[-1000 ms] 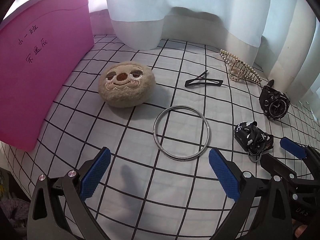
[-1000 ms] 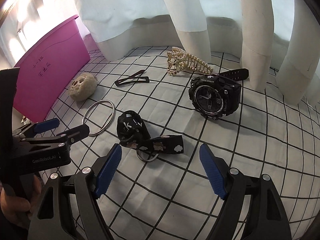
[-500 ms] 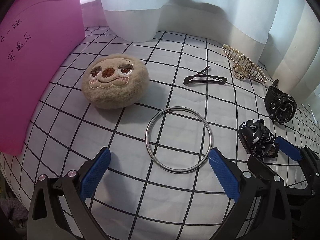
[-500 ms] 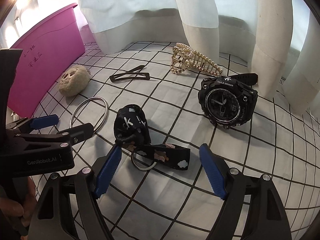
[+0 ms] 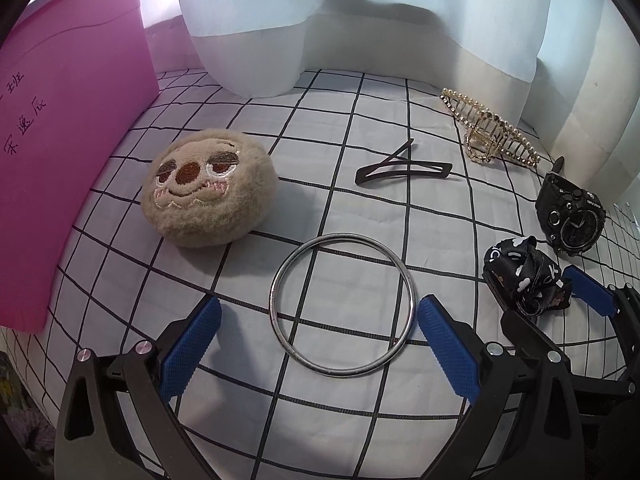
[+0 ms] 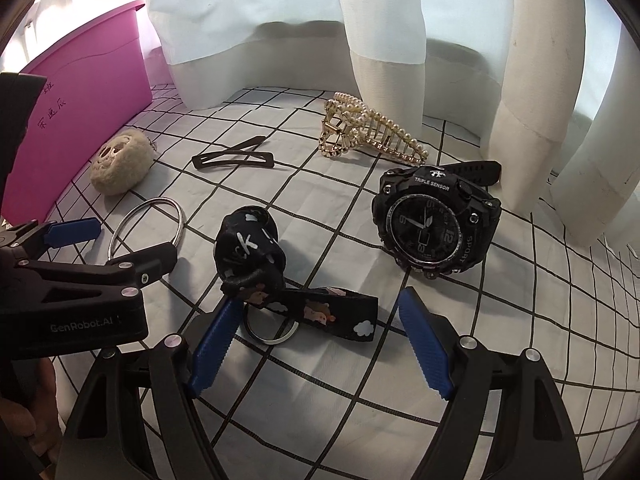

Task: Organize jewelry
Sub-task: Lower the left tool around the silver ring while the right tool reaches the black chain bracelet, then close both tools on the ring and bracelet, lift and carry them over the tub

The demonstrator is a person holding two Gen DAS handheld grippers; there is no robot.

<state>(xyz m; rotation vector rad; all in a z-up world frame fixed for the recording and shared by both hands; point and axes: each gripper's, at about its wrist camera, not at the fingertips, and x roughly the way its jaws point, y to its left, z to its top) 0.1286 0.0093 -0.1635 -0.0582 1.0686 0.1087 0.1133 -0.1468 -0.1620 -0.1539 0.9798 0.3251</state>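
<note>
A silver bangle (image 5: 342, 306) lies flat on the checked cloth, between the open fingers of my left gripper (image 5: 316, 348); it also shows in the right wrist view (image 6: 148, 222). My right gripper (image 6: 316, 344) is open over a black printed strap with a key ring (image 6: 280, 280), which also shows in the left wrist view (image 5: 524, 276). A black sport watch (image 6: 434, 218), a gold pearl hair claw (image 6: 368, 132) and a black hair clip (image 6: 234, 158) lie further back.
A pink bin (image 5: 60, 152) stands at the left. A plush sloth face (image 5: 210, 188) lies beside it. White curtains (image 6: 420, 40) hang along the back edge of the checked cloth (image 5: 360, 432).
Both grippers have moved forward and lower. The bangle now sits between my left fingers, and the strap sits closer between my right fingers. Nothing was taken hold of.
</note>
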